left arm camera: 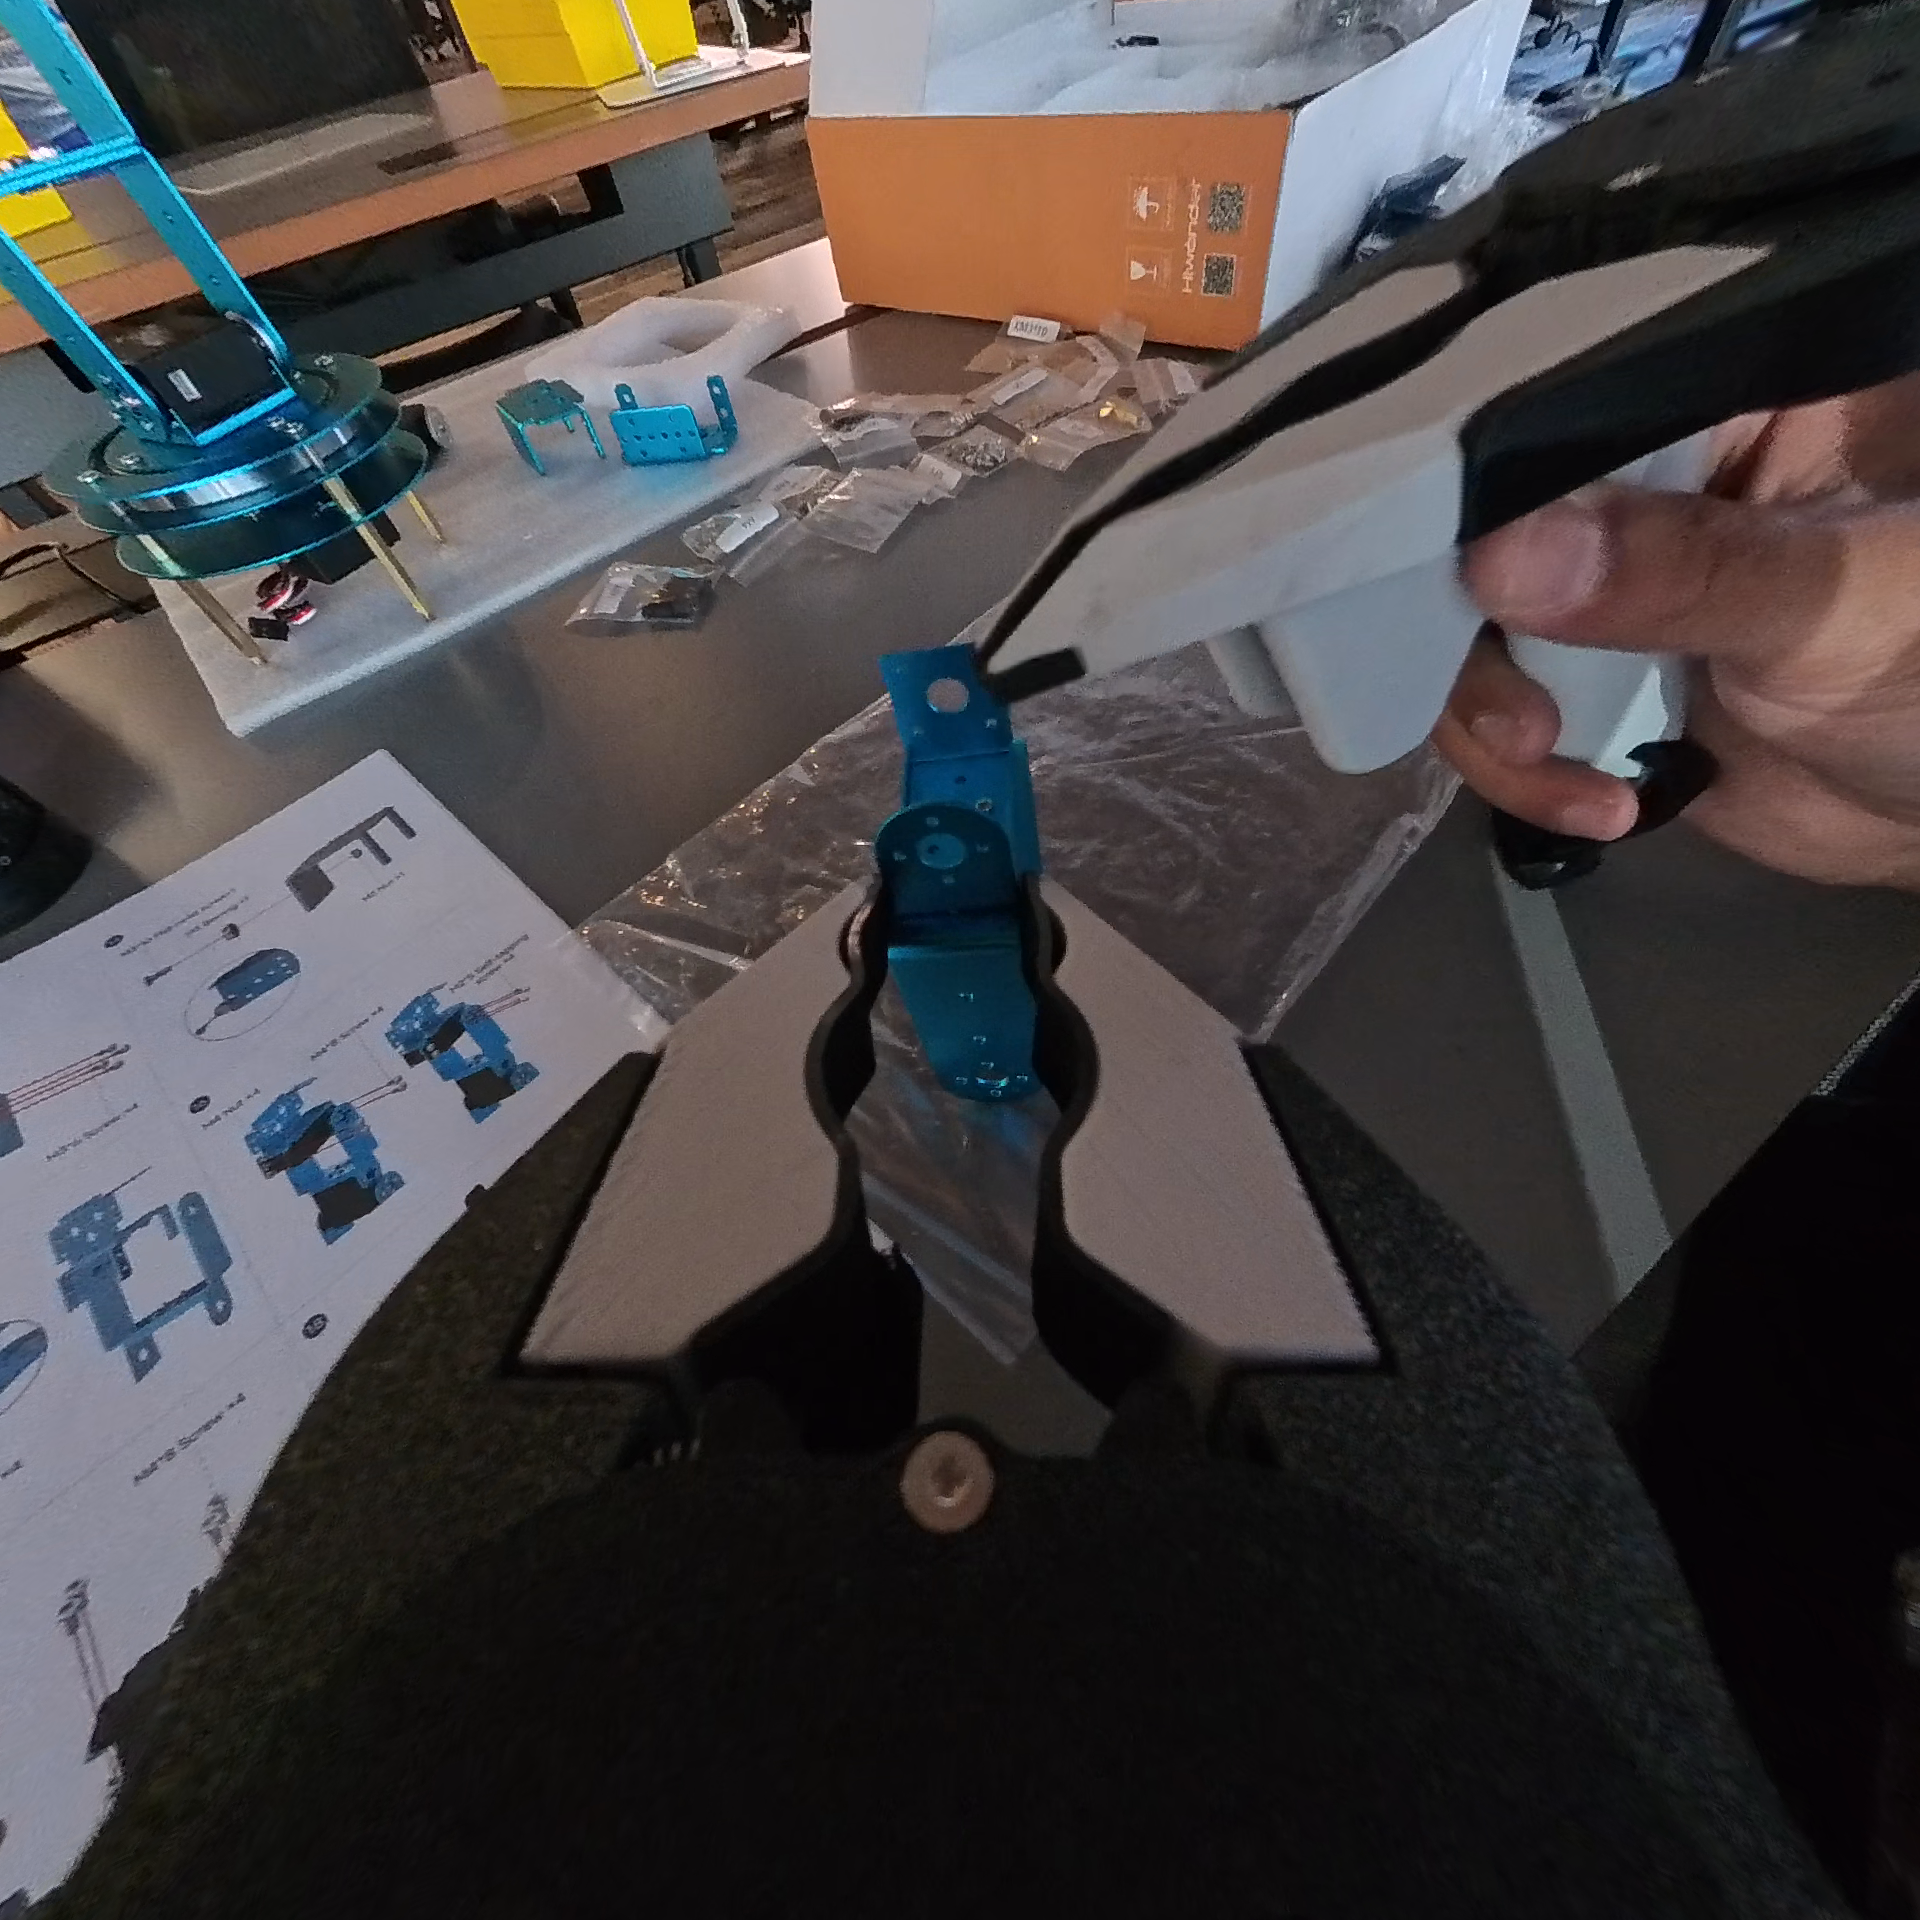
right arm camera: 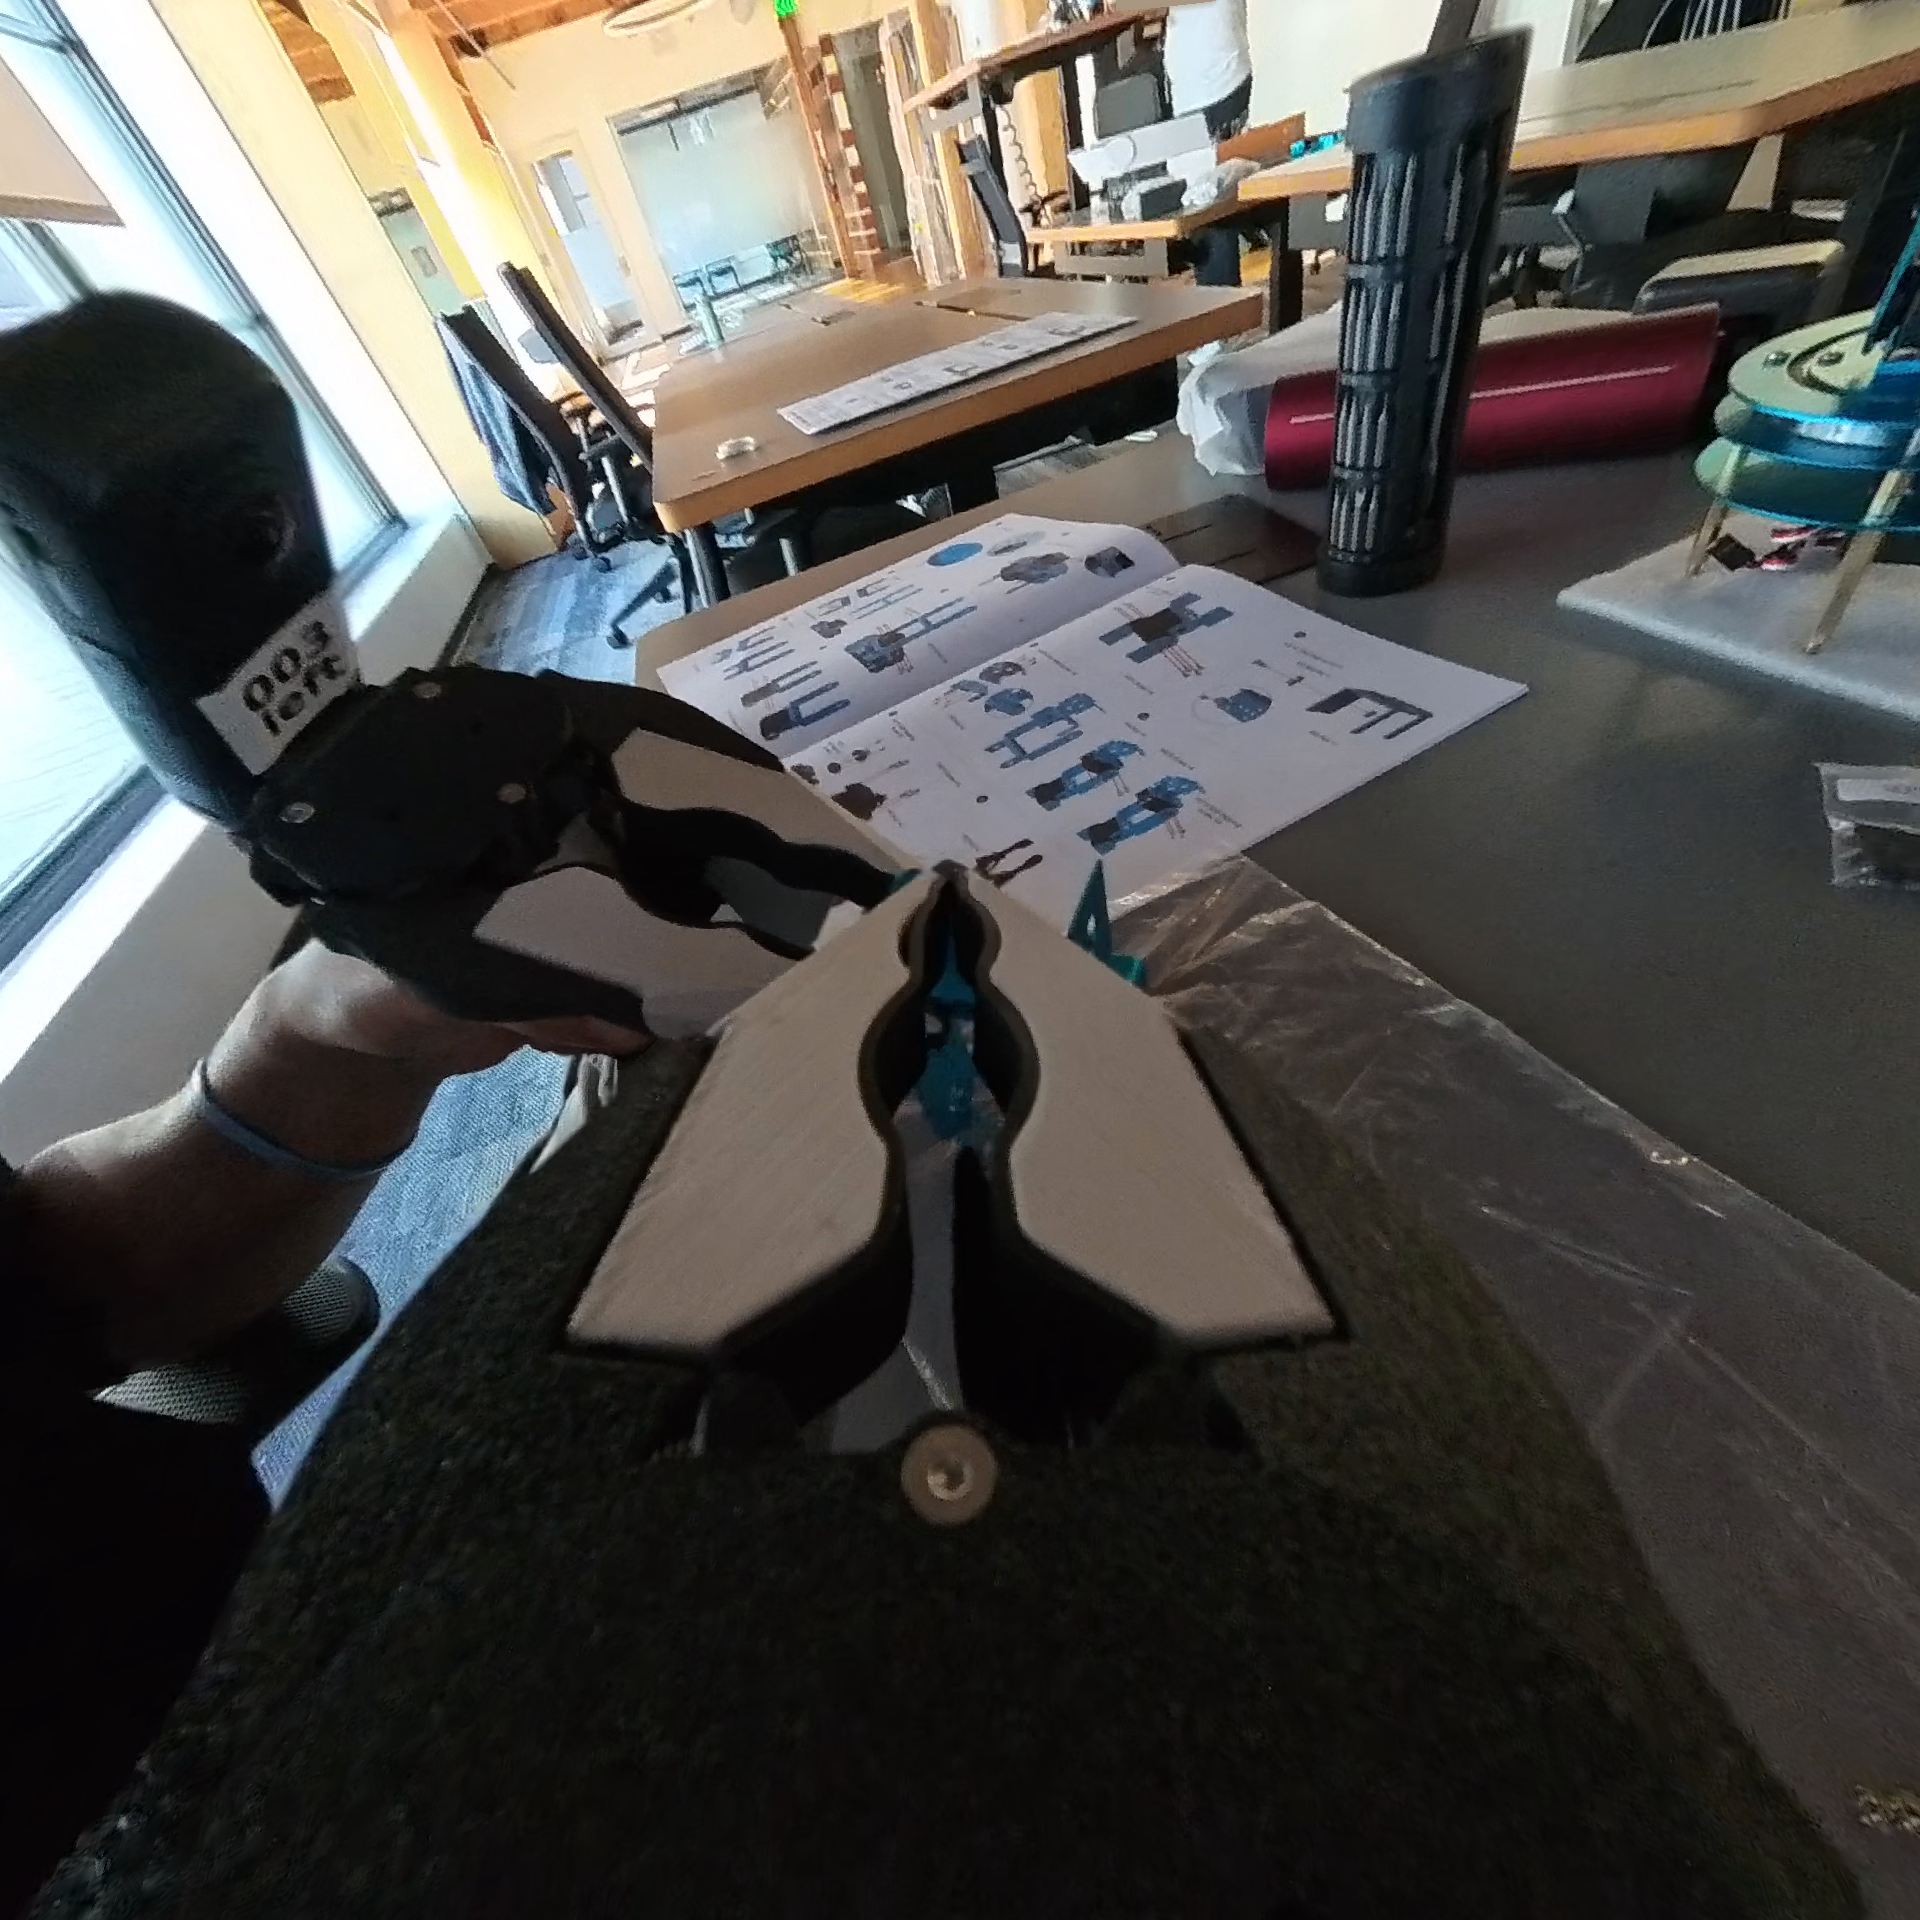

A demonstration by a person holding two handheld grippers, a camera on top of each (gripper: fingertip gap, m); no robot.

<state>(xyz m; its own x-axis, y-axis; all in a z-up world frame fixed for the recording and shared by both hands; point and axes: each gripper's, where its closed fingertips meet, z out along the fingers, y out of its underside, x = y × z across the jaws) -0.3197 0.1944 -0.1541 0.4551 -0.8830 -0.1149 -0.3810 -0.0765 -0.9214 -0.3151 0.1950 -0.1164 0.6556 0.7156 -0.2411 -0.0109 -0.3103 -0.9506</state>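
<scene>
A: In the left wrist view the left gripper (left arm camera: 951,914) is clamped on a blue metal bracket assembly (left arm camera: 961,883), a hinged pair of drilled plates held above a clear plastic sheet (left arm camera: 1195,831) on the grey table (left arm camera: 582,727).

B: And the right gripper (left arm camera: 1013,675)?

A: It comes in from the right and pinches the bracket's far, upper plate by its edge.

B: The right wrist view hides most of that. Its own fingers (right arm camera: 1039,997) are nearly together, with only slivers of blue between them, so I think it is the same bracket.

A: It does show the open instruction booklet (right arm camera: 1091,707) beyond, and a dark mesh cylinder (right arm camera: 1403,364) at the far right.

B: The left view alone shows the orange box (left arm camera: 1039,218) and small parts bags (left arm camera: 935,457).
</scene>
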